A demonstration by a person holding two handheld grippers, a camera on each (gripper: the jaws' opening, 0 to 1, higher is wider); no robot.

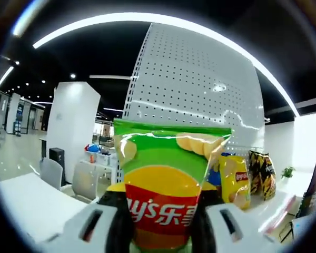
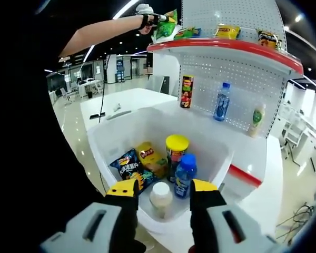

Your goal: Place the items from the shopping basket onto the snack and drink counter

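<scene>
Claw pinching chips at the top shelf

Left claw: pinched a green chip bag, raised before the pegboard; yellow chip bag behind on the shelf.

Right claw: spread, hovered over the white basket holding a blue-capped bottle, yellow-lidded can, snack bags.

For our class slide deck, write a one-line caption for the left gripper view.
Left claw shut on a green chip bag, held up before a white pegboard.
</scene>
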